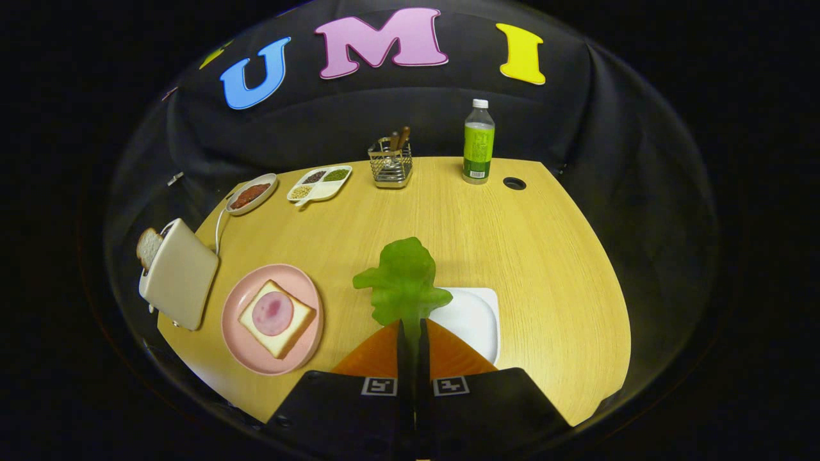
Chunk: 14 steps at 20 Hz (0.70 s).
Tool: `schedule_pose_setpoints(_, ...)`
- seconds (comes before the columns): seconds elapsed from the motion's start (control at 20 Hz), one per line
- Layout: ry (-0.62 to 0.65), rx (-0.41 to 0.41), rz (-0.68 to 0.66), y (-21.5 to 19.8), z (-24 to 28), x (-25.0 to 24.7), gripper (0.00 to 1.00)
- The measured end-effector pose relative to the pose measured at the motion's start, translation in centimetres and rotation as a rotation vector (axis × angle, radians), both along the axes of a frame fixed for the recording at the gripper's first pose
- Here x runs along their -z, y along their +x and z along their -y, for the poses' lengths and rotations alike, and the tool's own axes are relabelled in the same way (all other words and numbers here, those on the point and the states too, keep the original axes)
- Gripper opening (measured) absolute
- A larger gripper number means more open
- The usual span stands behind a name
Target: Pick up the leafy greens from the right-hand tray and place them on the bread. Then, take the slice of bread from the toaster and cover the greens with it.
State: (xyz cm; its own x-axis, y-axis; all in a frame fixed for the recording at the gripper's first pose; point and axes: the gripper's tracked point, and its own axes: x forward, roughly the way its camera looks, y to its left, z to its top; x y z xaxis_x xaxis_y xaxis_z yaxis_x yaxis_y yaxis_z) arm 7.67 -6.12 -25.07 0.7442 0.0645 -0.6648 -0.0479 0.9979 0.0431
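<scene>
1. Cream-coloured toaster stands at the table's left edge, partly overhanging it; a slice of bread sticks up from its slot on the far-left side, and a white cord runs from it toward the far corner.
2. Just right of the toaster sits a pink plate, close to the near-left table edge; on it lies a square bread slice topped with a round pink slice of meat.
3. Behind these, along the far-left rim, an oval dish of red-brown food and a divided white dish of small grains stand side by side.
4. Bare wood spreads between the pink plate and the far dishes — open room across the table's middle.
5. Centre: the gripper has its two orange fingers pressed together on the stem of the leafy greens, which stand upright just ahead of the tips, lifted over the left edge of the white tray; the tray lies just right of the fingers.
6. At the far edge, a wire basket with wooden-handled utensils; right of it a green-labelled bottle, then a round cable hole.
7. Right of the tray the wood is bare out to the curved right edge — wide room there.
</scene>
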Motion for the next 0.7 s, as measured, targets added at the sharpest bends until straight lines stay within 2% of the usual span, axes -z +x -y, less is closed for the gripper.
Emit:
schedule_pose_setpoints(0.4, 0.004, -0.095, 0.042, -0.8, -8.9, -3.6, 0.06)
schedule_pose_setpoints(0.7, 0.008, -0.158, 0.031, -0.8, -14.9, -2.3, 0.06)
